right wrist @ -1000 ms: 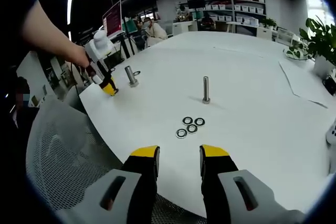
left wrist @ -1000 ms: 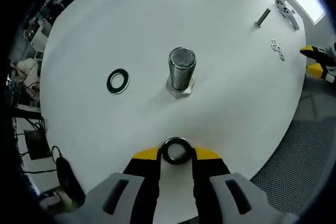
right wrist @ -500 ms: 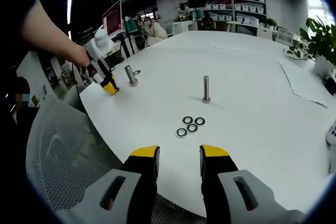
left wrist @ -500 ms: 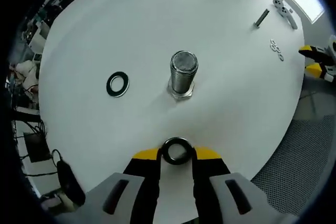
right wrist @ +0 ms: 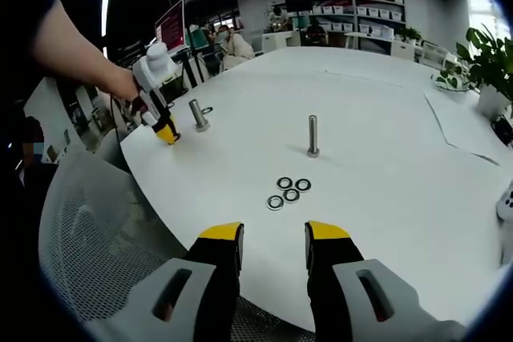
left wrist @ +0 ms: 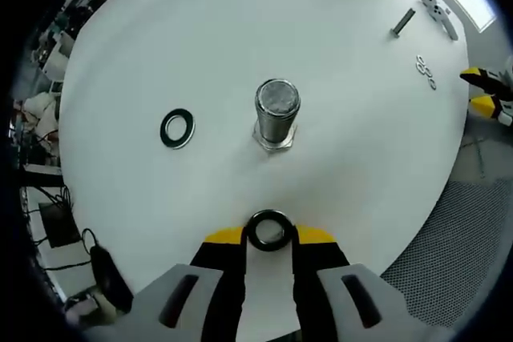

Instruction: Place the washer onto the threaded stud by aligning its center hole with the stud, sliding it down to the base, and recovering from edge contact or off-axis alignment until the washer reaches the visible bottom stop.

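In the left gripper view my left gripper (left wrist: 269, 234) is shut on a dark washer (left wrist: 269, 230), held flat between its yellow tips. It hovers over the white table (left wrist: 361, 142), short of the thick threaded stud (left wrist: 276, 114), which stands upright on its hex base. The right gripper view has the same stud (right wrist: 197, 114) far left, with the left gripper (right wrist: 165, 134) just beside it. My right gripper (right wrist: 273, 238) stands open near the table edge, nothing between its tips.
A second dark washer (left wrist: 176, 128) lies flat left of the stud. A thin bolt (right wrist: 313, 135) stands mid-table with several small washers (right wrist: 286, 192) in front of it. A mesh chair (right wrist: 104, 238) sits below the table edge. A potted plant (right wrist: 489, 70) stands at the right.
The left gripper view has shifted slightly, with the stud a little higher in it than half a second ago. The washer stays clamped. The right gripper has hardly moved.
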